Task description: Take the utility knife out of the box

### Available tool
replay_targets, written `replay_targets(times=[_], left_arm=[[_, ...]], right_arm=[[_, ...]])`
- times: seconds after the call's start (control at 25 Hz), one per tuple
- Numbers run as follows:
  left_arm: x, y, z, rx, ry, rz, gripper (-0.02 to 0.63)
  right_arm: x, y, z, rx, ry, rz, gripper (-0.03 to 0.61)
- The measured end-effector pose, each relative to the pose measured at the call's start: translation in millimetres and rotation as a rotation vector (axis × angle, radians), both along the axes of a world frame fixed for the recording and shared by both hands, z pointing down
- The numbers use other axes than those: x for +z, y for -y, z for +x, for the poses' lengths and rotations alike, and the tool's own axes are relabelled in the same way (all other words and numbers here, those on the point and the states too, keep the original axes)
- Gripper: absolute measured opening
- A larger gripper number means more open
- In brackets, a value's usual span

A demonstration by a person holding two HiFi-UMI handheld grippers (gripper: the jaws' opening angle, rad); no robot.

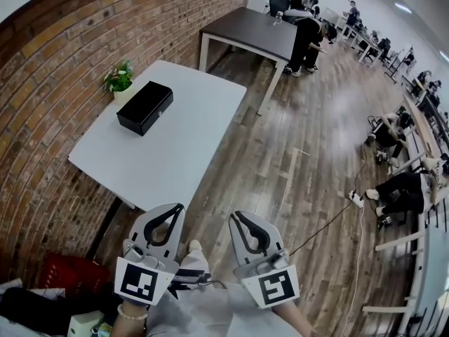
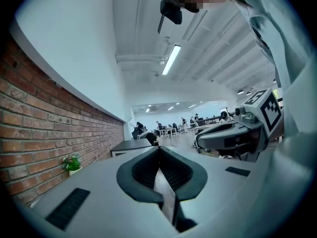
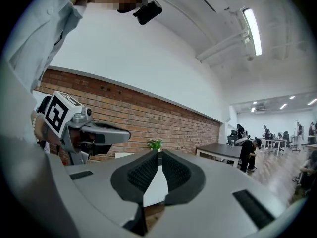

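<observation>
My left gripper (image 1: 178,208) and my right gripper (image 1: 238,215) hang side by side, low in the head view, over the wooden floor (image 1: 302,167) and well apart from the white table (image 1: 184,149). Both point level. In each gripper's own view the two ribbed pads meet at the tips, so both pairs of jaws are clenched on nothing. The black box (image 1: 144,107) lies on the far part of the table with its lid down, near the brick wall (image 1: 42,83) and just beside a small potted plant (image 1: 119,78). The utility knife is hidden from me, since the box is closed. Beyond the white table, along the same wall, stands a dark table (image 1: 252,30).
</observation>
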State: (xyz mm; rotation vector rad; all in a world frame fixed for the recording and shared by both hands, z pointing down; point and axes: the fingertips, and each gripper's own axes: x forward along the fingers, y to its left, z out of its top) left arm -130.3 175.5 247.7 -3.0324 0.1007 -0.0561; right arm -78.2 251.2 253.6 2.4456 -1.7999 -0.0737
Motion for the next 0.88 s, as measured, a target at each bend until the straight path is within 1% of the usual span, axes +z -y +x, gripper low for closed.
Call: replay_targets(times=[0.12, 0.28, 0.4, 0.52, 0.72, 0.88], left_arm=[[2, 21, 22, -0.011, 0.01, -0.009, 0.017], [2, 49, 50, -0.024, 0.018, 0.006, 0.017], [5, 70, 67, -0.041, 0.047, 0.015, 0.017], [8, 93, 84, -0.062, 0.053, 0.0, 0.017], [16, 120, 107, -0.085, 0.064, -0.003, 0.017], [20, 142, 115, -0.123, 0.073, -0.01, 0.017]], right_arm=[[3, 18, 23, -0.001, 0.015, -0.011, 0.055], [8, 43, 53, -0.01, 0.031, -0.022, 0.055], [11, 64, 71, -0.035, 0.03, -0.035, 0.055], [12, 88, 89, -0.049, 0.038, -0.033, 0.055], [15, 117, 115, -0.072, 0.05, -0.04, 0.055], [20, 140, 128, -0.103, 0.054, -0.048, 0.055]])
